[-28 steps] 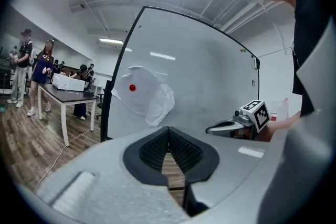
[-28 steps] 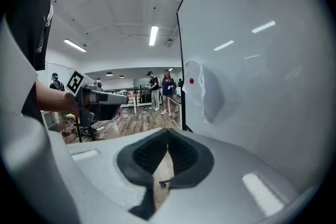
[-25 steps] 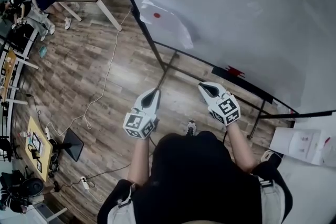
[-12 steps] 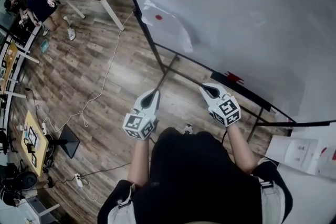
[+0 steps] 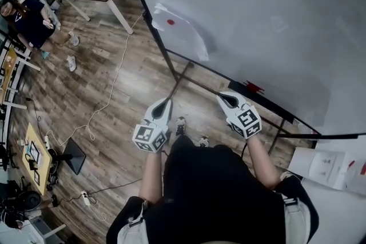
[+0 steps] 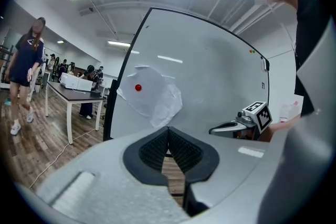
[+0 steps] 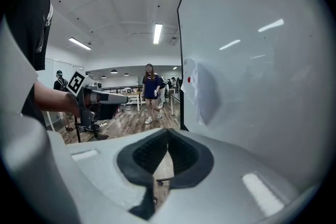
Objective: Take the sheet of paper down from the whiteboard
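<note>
While the left tool (image 5: pixel 166 101) and right tool (image 5: pixel 224 95) hang clenched, empty, well apart from the sheet of paper (image 5: pixel 183 31) pinned by a magnet (image 5: pixel 170 22) on the whiteboard (image 5: pixel 257 8), a hard tug could tear it.

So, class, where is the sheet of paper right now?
In the head view the sheet of paper hangs at the left edge of the whiteboard, held under a red magnet, well ahead of the left gripper and untouched.
</note>
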Motion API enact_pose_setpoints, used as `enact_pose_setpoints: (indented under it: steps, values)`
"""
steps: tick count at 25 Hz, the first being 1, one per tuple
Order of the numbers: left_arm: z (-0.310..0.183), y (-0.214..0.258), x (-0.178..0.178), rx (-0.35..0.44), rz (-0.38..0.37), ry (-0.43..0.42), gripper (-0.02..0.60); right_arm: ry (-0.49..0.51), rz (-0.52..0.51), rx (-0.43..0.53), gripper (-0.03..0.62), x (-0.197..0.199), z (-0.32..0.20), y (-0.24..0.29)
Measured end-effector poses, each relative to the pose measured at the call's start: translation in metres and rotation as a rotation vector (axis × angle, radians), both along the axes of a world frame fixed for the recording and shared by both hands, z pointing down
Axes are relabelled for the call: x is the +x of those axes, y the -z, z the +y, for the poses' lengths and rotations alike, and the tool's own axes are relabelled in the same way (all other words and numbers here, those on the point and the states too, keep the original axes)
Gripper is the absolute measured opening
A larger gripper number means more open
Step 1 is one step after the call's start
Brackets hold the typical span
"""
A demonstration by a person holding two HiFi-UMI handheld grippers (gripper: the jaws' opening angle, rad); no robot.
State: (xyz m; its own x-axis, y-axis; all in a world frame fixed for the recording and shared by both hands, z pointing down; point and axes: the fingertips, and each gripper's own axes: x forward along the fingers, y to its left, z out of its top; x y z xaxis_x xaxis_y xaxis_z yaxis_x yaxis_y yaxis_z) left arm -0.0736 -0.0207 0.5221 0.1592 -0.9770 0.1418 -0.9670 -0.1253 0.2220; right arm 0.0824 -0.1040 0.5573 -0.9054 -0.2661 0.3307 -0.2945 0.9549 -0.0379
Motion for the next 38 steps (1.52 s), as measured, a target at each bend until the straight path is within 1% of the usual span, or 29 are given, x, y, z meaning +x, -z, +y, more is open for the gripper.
enact_pose_setpoints:
  steps: [4, 14, 28, 33, 38]
  values:
    - [-0.013, 0.001, -0.006, 0.007, 0.004, -0.021, 0.011, -0.026, 0.007, -0.002, 0.005, -0.002, -0.009, -0.001]
    - [-0.052, 0.002, -0.03, 0.016, 0.018, -0.067, 0.011, -0.058, 0.029, 0.007, 0.005, -0.024, -0.033, 0.001]
    - [-0.1, 0.006, -0.065, 0.015, 0.022, -0.119, 0.011, -0.097, 0.012, 0.014, 0.006, -0.054, -0.069, 0.01]
    - [-0.113, 0.006, -0.071, 0.018, 0.026, -0.137, 0.011, -0.095, 0.016, 0.05, 0.006, -0.062, -0.075, 0.015]
    - [-0.124, 0.008, -0.076, 0.021, 0.028, -0.154, 0.011, -0.111, -0.005, 0.05, 0.029, -0.067, -0.081, 0.021]
